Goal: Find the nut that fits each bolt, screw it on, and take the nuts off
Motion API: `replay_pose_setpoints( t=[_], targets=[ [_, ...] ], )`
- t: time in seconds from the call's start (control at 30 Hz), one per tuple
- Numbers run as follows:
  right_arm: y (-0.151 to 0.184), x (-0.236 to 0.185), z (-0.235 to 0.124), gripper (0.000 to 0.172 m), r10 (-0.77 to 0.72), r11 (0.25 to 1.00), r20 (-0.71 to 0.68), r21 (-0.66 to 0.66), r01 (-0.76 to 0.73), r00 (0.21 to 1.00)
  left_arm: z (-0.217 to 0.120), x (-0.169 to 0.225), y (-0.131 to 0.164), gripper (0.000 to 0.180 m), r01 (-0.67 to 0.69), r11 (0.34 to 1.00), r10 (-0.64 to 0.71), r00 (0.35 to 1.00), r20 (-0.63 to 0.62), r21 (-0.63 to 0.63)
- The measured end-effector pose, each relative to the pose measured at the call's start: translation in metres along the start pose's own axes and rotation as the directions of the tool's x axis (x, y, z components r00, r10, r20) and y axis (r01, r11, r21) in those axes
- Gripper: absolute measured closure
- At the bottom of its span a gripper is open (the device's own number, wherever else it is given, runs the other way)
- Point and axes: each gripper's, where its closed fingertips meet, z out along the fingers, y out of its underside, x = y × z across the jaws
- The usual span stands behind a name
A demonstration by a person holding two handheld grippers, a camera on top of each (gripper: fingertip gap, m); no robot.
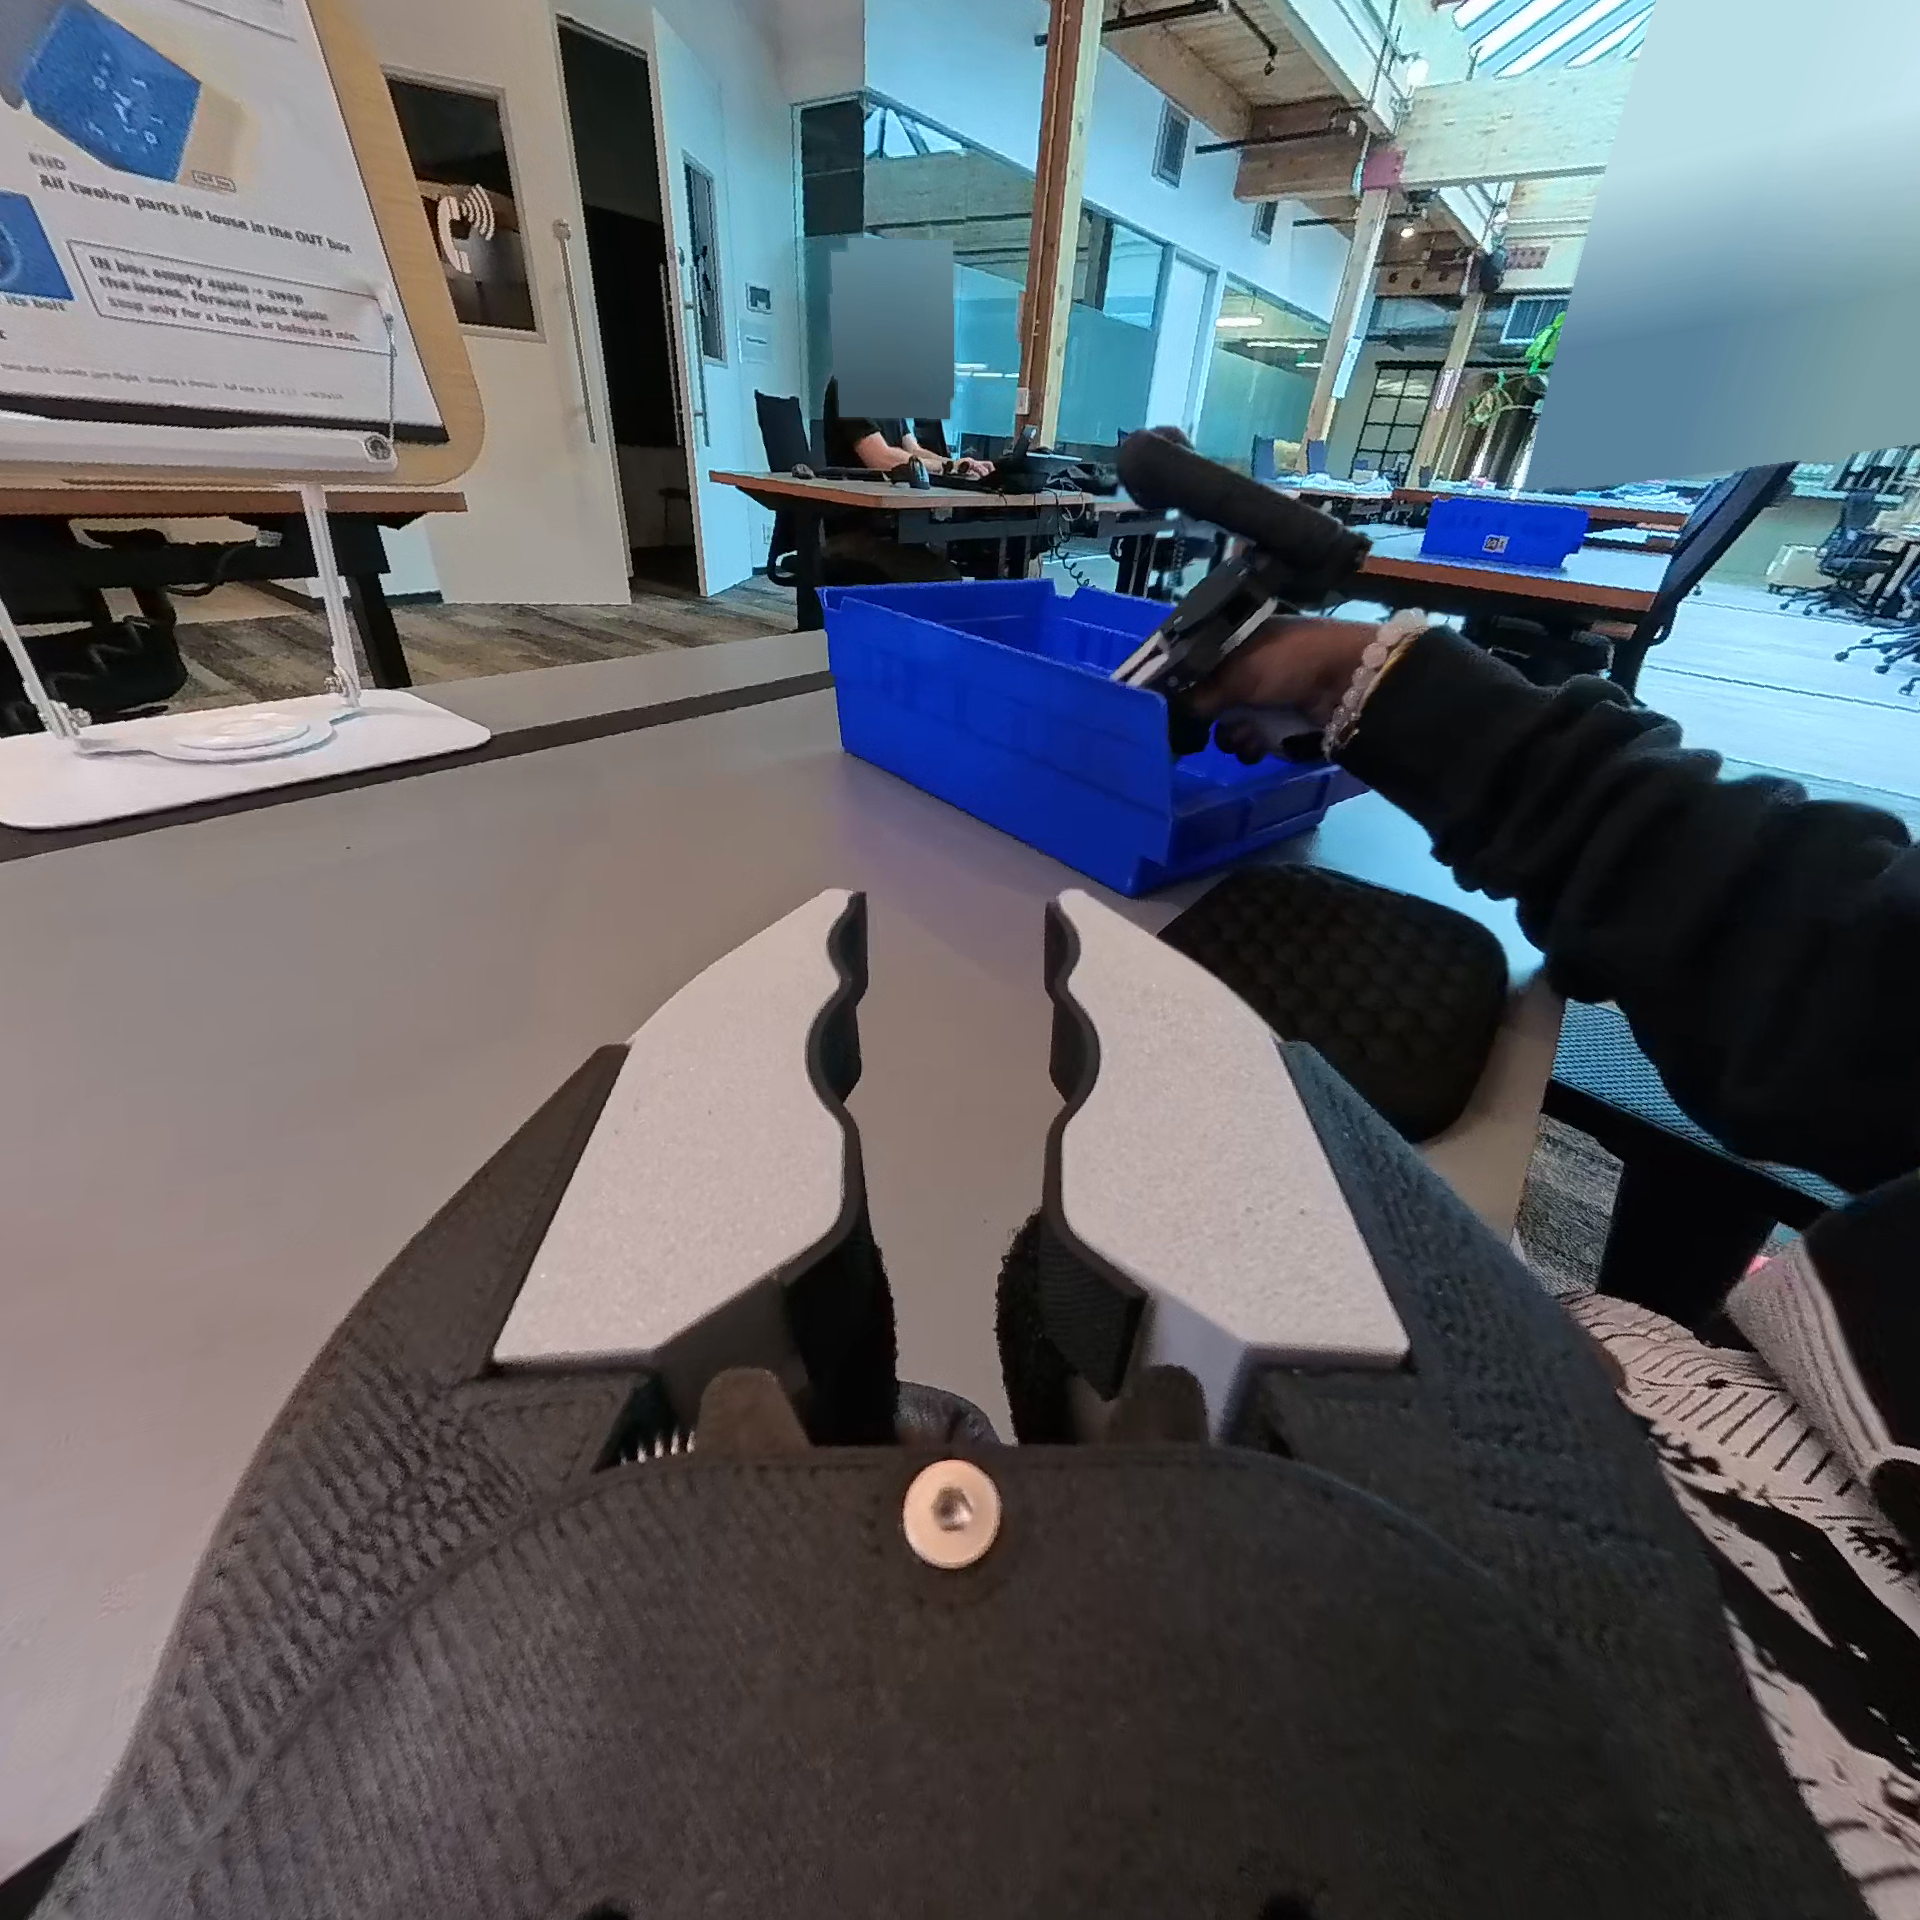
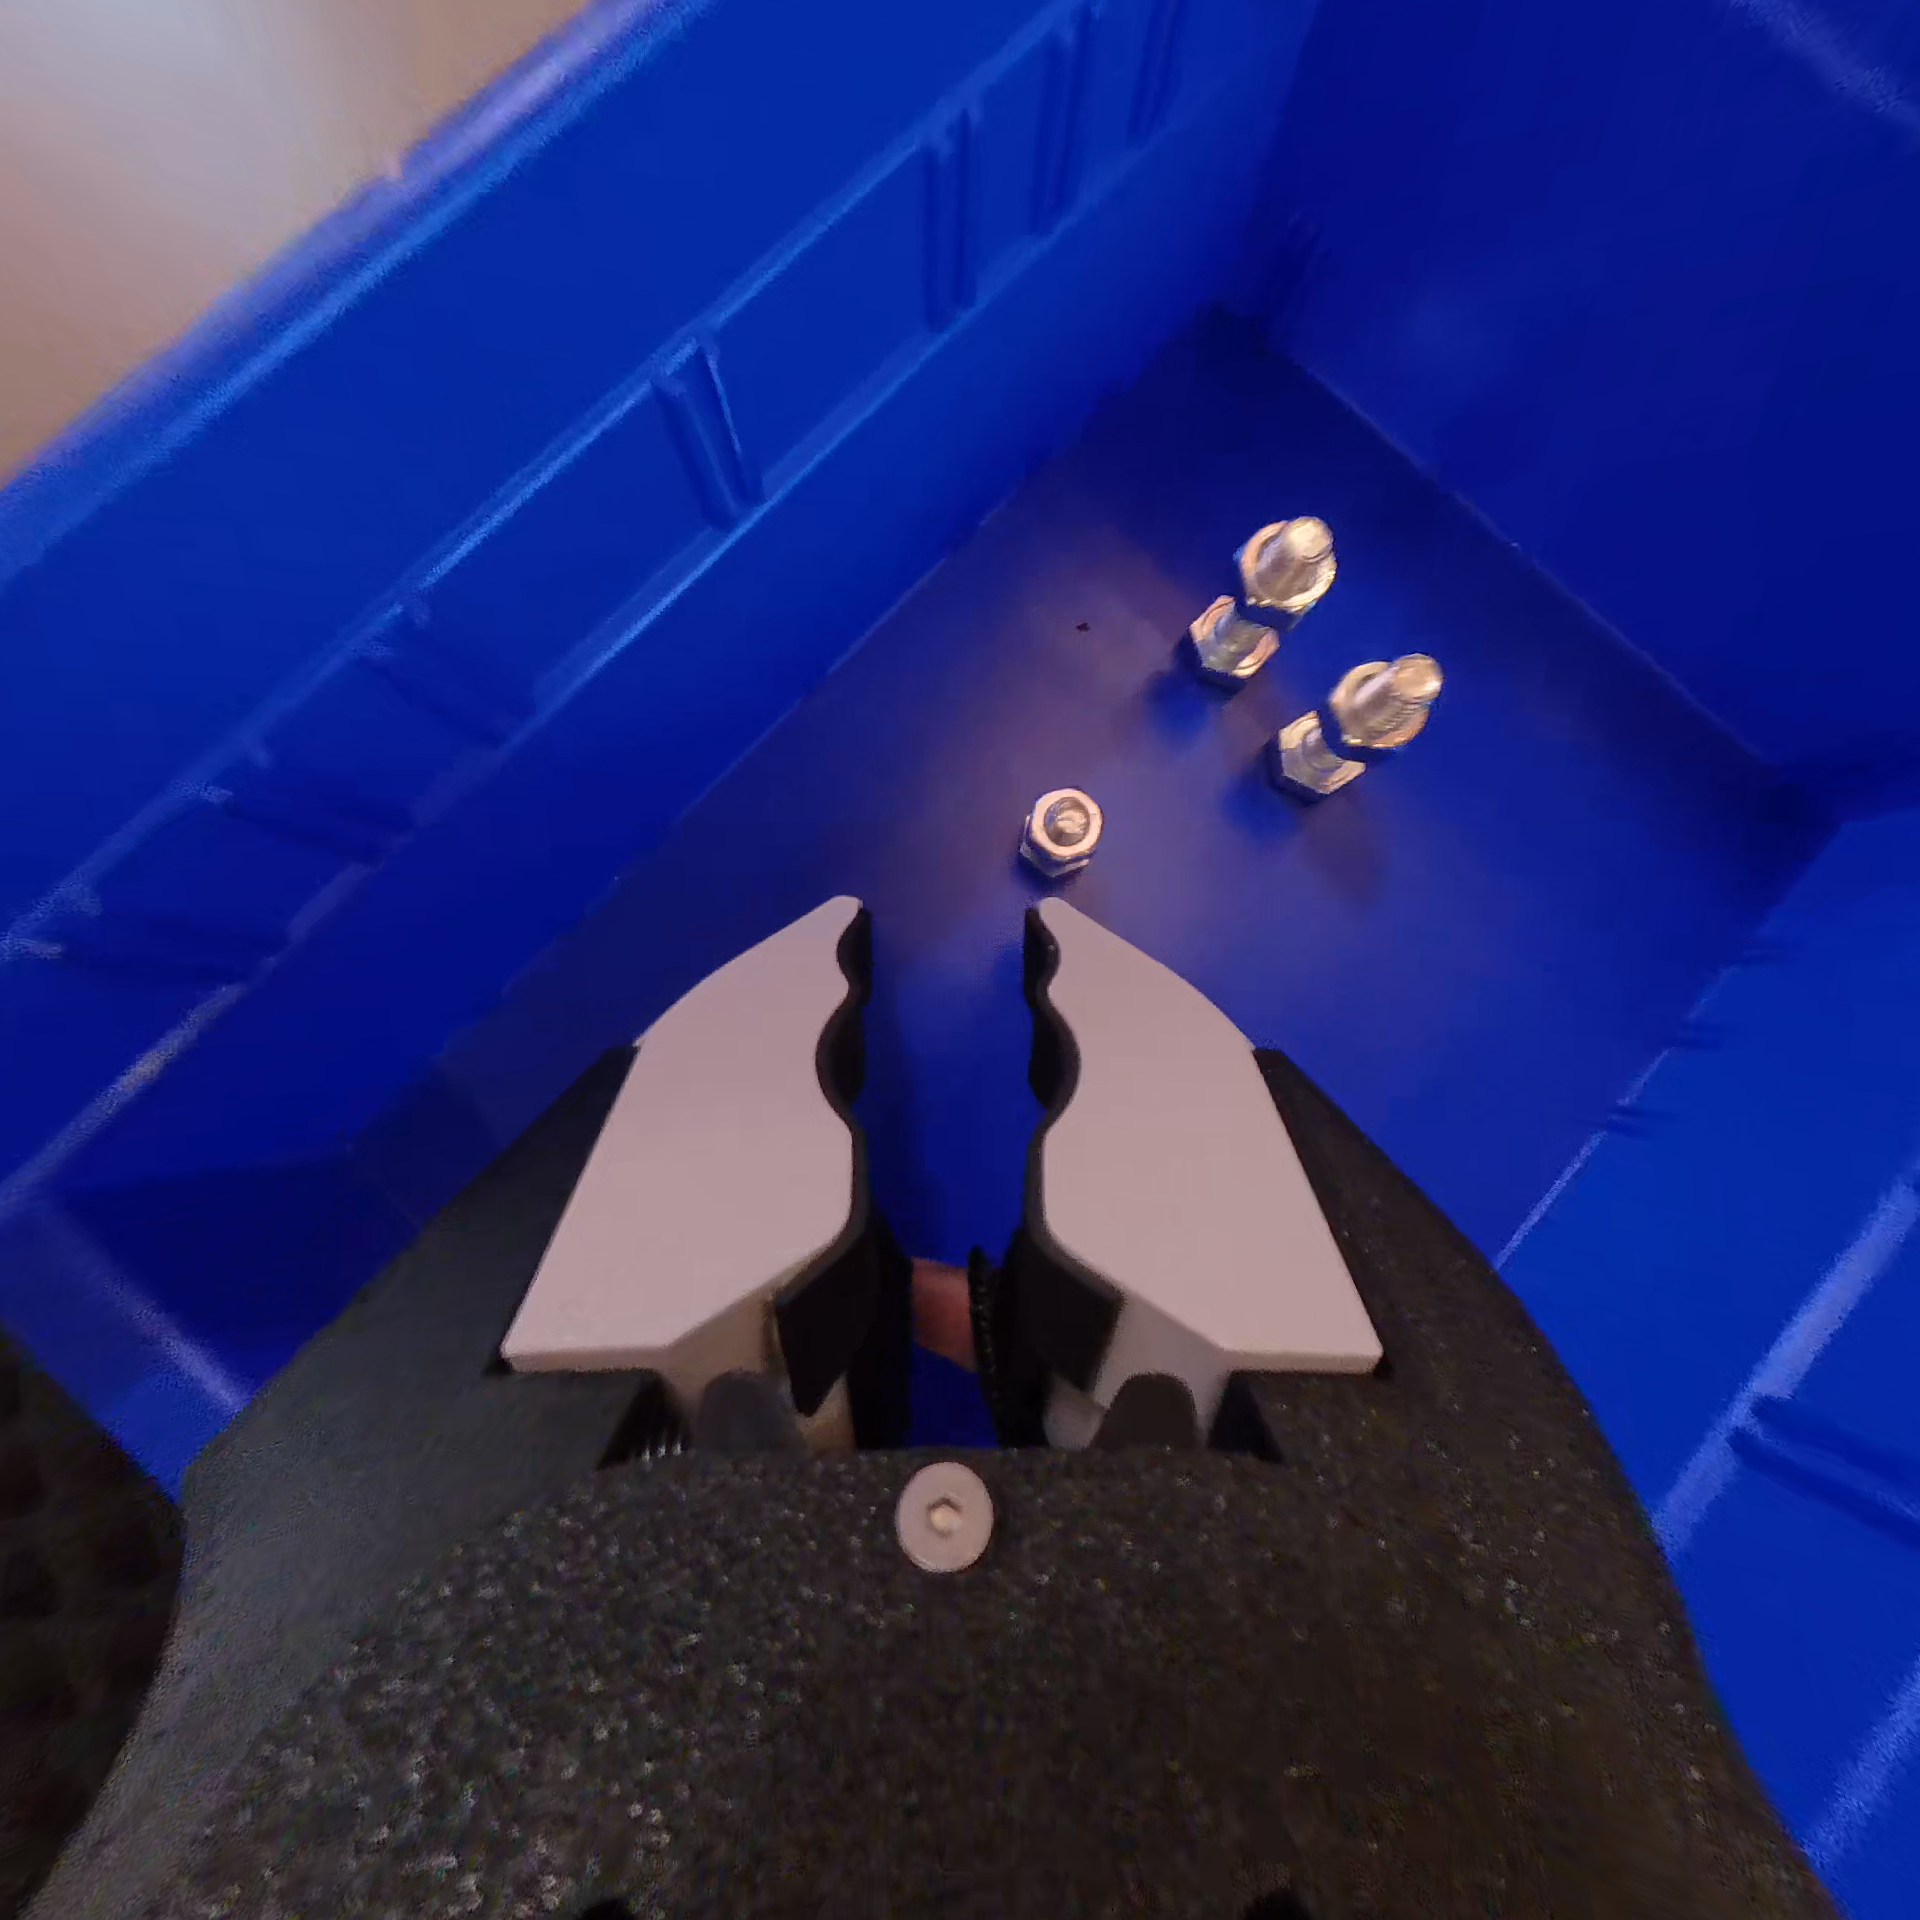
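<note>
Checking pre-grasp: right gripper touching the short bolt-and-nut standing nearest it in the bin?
Apart. Right wrist view shows blue bin floor between the right gripper and the short bolt.

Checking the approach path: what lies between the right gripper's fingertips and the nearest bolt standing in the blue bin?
Nothing: in the right wrist view only bare blue bin floor separates the open right gripper from that bolt.

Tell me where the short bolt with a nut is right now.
In the right wrist view, the short bolt stands on the blue bin floor, just beyond the open right hand-held gripper.

Shiny metal bolts, glossy plastic bin
</note>
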Motion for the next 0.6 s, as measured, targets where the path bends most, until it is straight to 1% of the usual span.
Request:
replay_pose_setpoints(
  t=[0.07,0.13,0.23,0.3,0.37,0.43,0.5,0.6],
  targets=[
    [-0.012,0.001,-0.015,0.141,0.025,0.996,-0.05,0.084,-0.021,0.998,-0.005,0.002,-0.005,0.151,-0.015,1.0,0.015,1.0,-0.009,-0.019],
    [-0.032,-0.007,-0.036,0.139,0.051,0.973,-0.068,0.226,-0.035,0.996,-0.021,-0.006,-0.021,0.15,-0.054,0.997,0.056,0.998,0.019,-0.062],
    [-0.058,-0.037,-0.069,0.136,0.023,0.9,-0.05,0.436,0.001,0.998,-0.063,-0.046,-0.061,0.151,-0.12,0.982,0.14,0.98,0.144,-0.144],
    [-0.065,-0.059,-0.085,0.136,-0.027,0.855,-0.051,0.517,0.049,0.998,-0.095,-0.083,-0.075,0.15,-0.112,0.951,0.179,0.959,0.218,-0.29],
    [-0.067,-0.08,-0.095,0.136,-0.075,0.824,-0.045,0.56,0.087,0.996,-0.125,-0.124,-0.074,0.149,-0.073,0.878,0.227,0.934,0.277,-0.473],
    [-0.068,-0.097,-0.102,0.135,-0.11,0.801,-0.022,0.589,0.102,0.994,-0.148,-0.162,-0.067,0.146,0.003,0.793,0.241,0.917,0.318,-0.609],
    [-0.068,-0.112,-0.109,0.135,-0.138,0.778,0.006,0.619,0.104,0.99,-0.161,-0.195,-0.059,0.146,0.073,0.723,0.236,0.908,0.346,-0.687],
    [-0.066,-0.122,-0.116,0.136,-0.154,0.758,0.021,0.644,0.104,0.988,-0.175,-0.224,-0.03,0.145,0.186,0.562,0.163,0.93,0.328,-0.806]
  ],
)
